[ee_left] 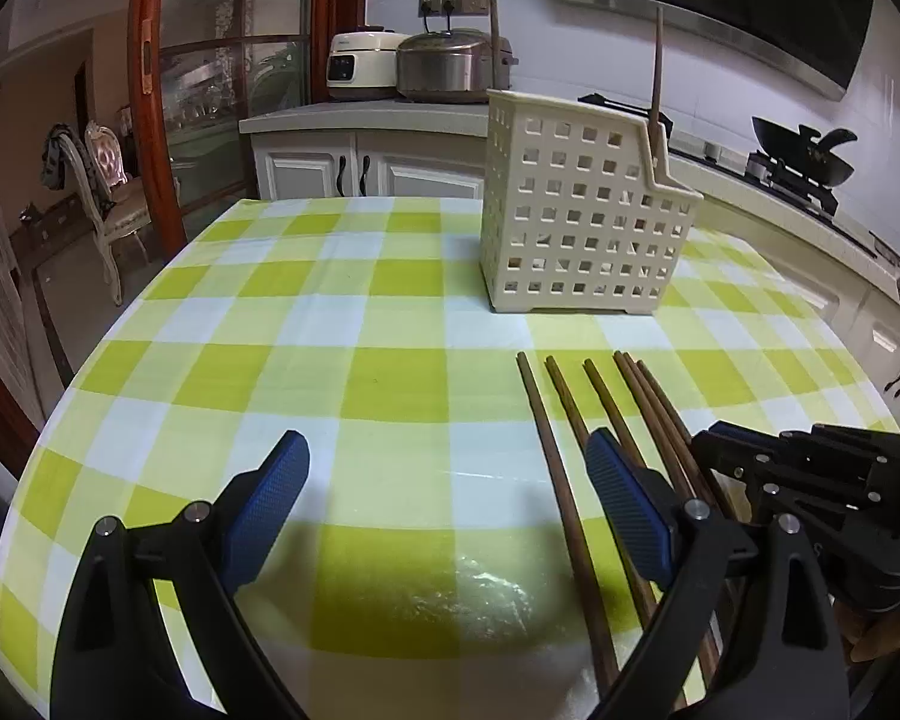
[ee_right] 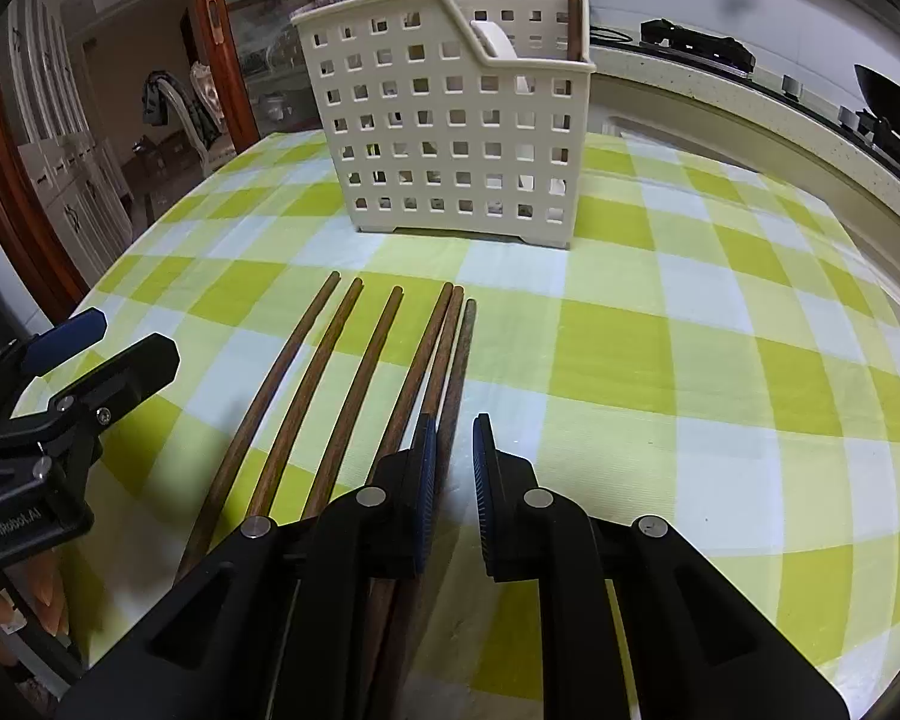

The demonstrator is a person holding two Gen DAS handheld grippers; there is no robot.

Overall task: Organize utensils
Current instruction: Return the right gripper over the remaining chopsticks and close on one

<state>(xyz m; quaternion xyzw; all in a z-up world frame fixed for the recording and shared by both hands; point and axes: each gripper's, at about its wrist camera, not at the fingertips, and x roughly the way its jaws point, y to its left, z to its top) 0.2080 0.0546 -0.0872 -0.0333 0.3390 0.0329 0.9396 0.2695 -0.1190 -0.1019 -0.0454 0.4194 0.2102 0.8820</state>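
The left gripper (ee_left: 447, 501) hovers low over the checked table (ee_left: 258, 312), fingers spread wide, holding nothing. At its 1 o'clock lie the chopsticks (ee_left: 555, 450), six loose on the cloth. The rack (ee_left: 576, 210) stands at 12, one chopstick upright inside. Only the right view shows a white spoon (ee_right: 498, 39) in the rack, and the right gripper (ee_right: 453, 468) narrowed, with a gap, astride the rightmost chopstick (ee_right: 459, 372).

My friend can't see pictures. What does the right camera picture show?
The right claw hovers open over the rightmost of six brown chopsticks lying on a green checked cloth. Behind stands a white basket holding one chopstick.
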